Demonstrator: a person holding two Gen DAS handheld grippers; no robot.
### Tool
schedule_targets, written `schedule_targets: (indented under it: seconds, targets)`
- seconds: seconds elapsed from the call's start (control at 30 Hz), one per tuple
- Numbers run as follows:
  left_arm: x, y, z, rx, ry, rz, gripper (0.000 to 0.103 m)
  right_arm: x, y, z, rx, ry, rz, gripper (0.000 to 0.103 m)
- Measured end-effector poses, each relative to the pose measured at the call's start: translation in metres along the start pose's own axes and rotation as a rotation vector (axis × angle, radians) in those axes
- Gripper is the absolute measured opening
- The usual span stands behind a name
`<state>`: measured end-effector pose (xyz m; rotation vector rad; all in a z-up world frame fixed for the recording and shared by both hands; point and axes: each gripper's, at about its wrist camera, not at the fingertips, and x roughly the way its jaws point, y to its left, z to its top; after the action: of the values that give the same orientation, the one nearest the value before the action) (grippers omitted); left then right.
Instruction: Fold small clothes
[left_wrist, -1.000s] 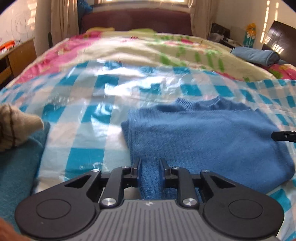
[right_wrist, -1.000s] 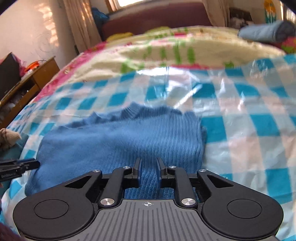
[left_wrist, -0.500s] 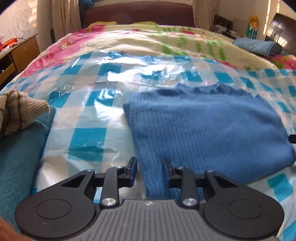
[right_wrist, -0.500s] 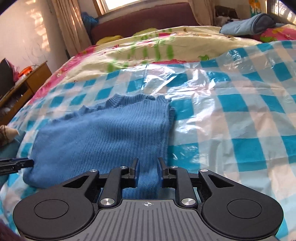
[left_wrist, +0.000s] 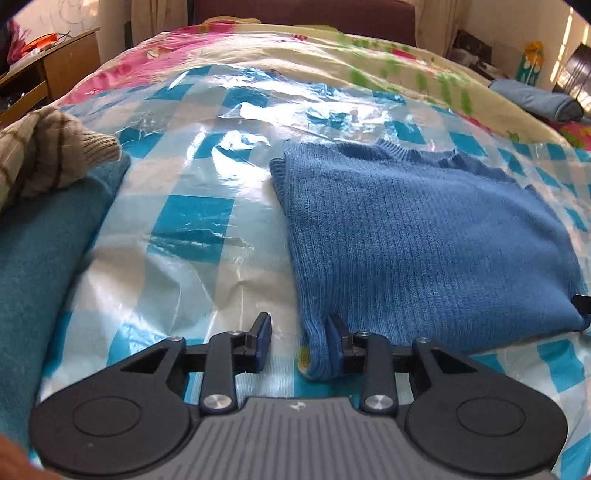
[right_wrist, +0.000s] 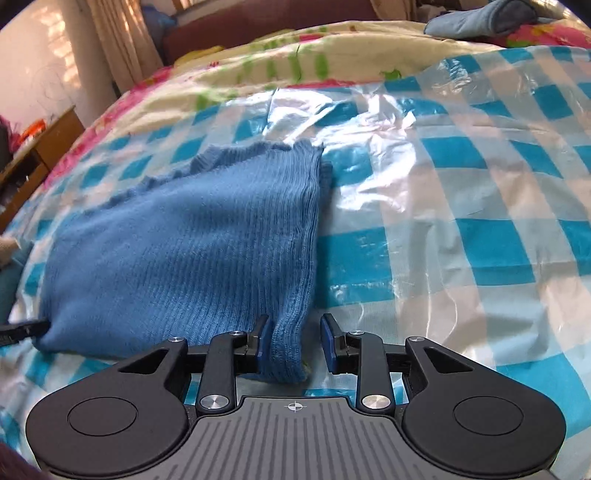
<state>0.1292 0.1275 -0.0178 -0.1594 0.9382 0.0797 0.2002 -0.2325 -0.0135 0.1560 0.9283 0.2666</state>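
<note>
Checked plastic sheet (left_wrist: 192, 221) over floral bedspread (left_wrist: 332, 55); wooden desk (left_wrist: 70, 62) beside bed.

Teal cloth (left_wrist: 40, 266) cut off by left edge, striped beige knit (left_wrist: 44, 155) too. Right gripper's tip (left_wrist: 583, 306) barely enters at right edge. Desk clutter (left_wrist: 40, 38) blurred, perhaps orange plastic.

Both claws, left (left_wrist: 300, 338) & right (right_wrist: 293, 339), opening, letting go of sweater (left_wrist: 424, 236).
</note>
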Motion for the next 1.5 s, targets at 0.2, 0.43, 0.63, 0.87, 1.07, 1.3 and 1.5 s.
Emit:
schedule_targets:
  seconds: [0.2,0.43,0.63,0.87,1.07,1.3,1.5]
  targets:
    - [-0.012,0.011,-0.008,-0.12,-0.034,-0.039,0.038,-0.021,0.022,0.006,-0.05,-0.063,0.028,0.034]
    - [-0.019,0.012,-0.022,-0.214,-0.076,-0.071,0.04,-0.018,0.055,0.012,-0.12,-0.058,0.018,0.037]
    - [-0.009,0.015,-0.031,-0.294,-0.085,-0.105,0.045,-0.019,0.091,0.026,-0.208,-0.061,-0.001,0.038]
    - [-0.008,0.02,-0.038,-0.318,-0.118,-0.151,0.047,0.012,0.173,0.043,-0.343,0.011,0.078,0.047]
    - [-0.008,0.021,-0.039,-0.327,-0.125,-0.213,0.048,0.061,0.253,0.053,-0.455,0.098,0.121,0.052]
    - [-0.005,0.026,-0.041,-0.35,-0.118,-0.26,0.048,0.113,0.313,0.054,-0.534,0.173,0.09,0.061]
    - [-0.004,0.025,-0.042,-0.343,-0.115,-0.27,0.049,0.137,0.33,0.046,-0.659,0.18,-0.026,0.059]
